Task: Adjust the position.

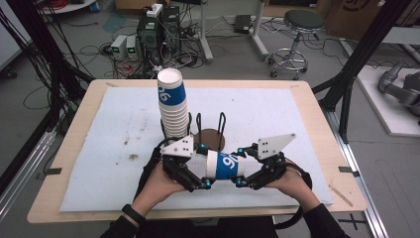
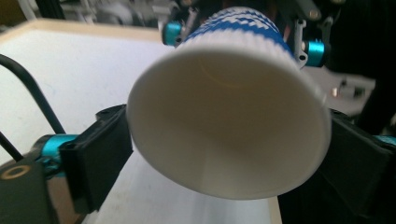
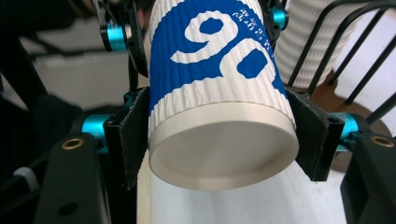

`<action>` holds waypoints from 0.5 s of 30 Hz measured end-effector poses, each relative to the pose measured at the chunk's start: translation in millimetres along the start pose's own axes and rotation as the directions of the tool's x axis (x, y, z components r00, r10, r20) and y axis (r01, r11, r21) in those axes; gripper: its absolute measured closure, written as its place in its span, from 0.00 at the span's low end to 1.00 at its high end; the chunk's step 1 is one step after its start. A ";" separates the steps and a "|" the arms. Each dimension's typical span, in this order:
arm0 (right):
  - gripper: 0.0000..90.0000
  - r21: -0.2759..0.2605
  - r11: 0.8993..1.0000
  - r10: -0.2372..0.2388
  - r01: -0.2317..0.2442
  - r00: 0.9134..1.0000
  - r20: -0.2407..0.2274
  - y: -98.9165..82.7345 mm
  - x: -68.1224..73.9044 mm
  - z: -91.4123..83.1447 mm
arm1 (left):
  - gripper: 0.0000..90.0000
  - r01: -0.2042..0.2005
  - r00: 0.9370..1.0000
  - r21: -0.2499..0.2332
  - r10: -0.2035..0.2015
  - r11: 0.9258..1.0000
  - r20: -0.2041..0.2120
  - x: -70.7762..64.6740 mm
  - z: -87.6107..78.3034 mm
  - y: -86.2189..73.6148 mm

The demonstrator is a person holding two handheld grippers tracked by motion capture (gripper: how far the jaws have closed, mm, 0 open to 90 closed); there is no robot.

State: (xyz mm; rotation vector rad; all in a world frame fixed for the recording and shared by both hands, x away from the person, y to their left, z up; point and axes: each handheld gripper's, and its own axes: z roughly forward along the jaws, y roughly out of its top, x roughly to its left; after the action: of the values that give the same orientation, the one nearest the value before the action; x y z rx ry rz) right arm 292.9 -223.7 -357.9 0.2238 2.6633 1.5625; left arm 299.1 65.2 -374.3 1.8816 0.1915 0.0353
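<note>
The paper cup point(image 1: 225, 165) is lying on its side in the air just above the near part of the white mat point(image 1: 99, 148), held between the two grippers, and its long axis is running across the table from one hand to the other. Its open mouth is pointing toward the left gripper point(image 1: 203, 184) and its closed bottom toward the right gripper point(image 1: 239, 181). The right gripper is pinching the cup near the bottom; in the right gripper view both pads point(image 3: 133, 135) are pressing on the ribbed wall. The left gripper is standing spread around the rim, and in the left gripper view its pads point(image 2: 95, 156) are sitting just beside the rim, with no clear squeeze on it. So the cup is hanging from the right side alone, I think. Behind them, the stack of cups point(image 1: 173, 106) is standing upright in the black wire holder point(image 1: 210, 126), to the left and farther away, so the cup would need turning upright before going there.
</note>
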 end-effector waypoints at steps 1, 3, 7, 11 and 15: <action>0.33 -0.025 1.000 0.008 -0.008 1.000 -0.001 -1.2 -1.5 -2.0 | 0.09 0.023 1.000 -0.036 -0.023 0.999 0.004 1.5 -0.5 -1.7; 0.33 -0.068 0.997 0.032 -0.032 0.999 -0.007 -3.0 -3.8 -5.6 | 0.08 0.049 0.999 -0.078 -0.048 0.996 0.018 3.3 -0.2 -3.6; 0.33 -0.117 0.992 0.039 -0.042 0.999 -0.022 -3.5 -4.3 -8.3 | 0.08 0.086 0.995 -0.136 -0.079 0.987 0.056 5.0 2.4 -4.2; 0.33 -0.120 0.992 0.039 -0.042 0.999 -0.028 -3.6 -3.0 -6.1 | 0.12 0.089 0.993 -0.161 -0.076 0.983 0.086 6.6 3.4 -2.5; 0.33 -0.122 0.992 0.041 -0.044 0.999 -0.031 -5.0 -3.6 -5.7 | 0.21 0.073 0.994 -0.147 -0.060 0.986 0.092 6.4 1.9 0.6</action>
State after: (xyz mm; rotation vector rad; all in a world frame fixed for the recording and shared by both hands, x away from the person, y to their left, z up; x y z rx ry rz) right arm 295.3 -231.5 -359.6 0.2567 2.5875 1.7473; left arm 305.8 64.1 -374.8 1.7217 0.1872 -0.0762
